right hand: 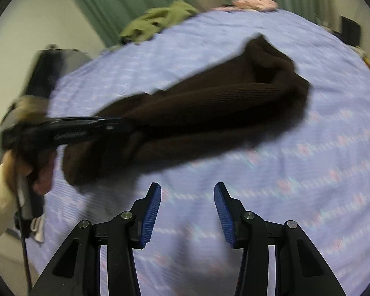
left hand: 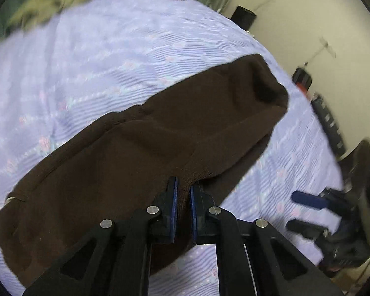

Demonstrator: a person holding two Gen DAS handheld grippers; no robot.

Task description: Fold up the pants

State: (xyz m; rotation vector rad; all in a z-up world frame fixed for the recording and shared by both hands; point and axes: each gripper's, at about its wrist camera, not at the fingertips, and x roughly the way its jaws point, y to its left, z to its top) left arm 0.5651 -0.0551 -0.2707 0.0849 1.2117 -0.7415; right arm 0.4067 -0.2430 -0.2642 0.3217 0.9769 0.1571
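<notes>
Dark brown pants (left hand: 140, 143) lie stretched diagonally across a lilac bedspread (left hand: 98, 56). My left gripper (left hand: 183, 185) is shut on the pants' near edge, with brown cloth pinched between its blue pads. In the right wrist view the pants (right hand: 209, 108) run from lower left to upper right, and the left gripper (right hand: 125, 125) holds their left end slightly lifted. My right gripper (right hand: 187, 190) is open and empty above the bedspread (right hand: 296, 172), just in front of the pants. It also shows in the left wrist view (left hand: 293, 211) at the right, open.
An olive green garment (right hand: 157, 22) and a pink cloth (right hand: 256, 2) lie at the bed's far edge by green curtains. Dark objects (left hand: 244, 16) stand along the wall beyond the bed's right side.
</notes>
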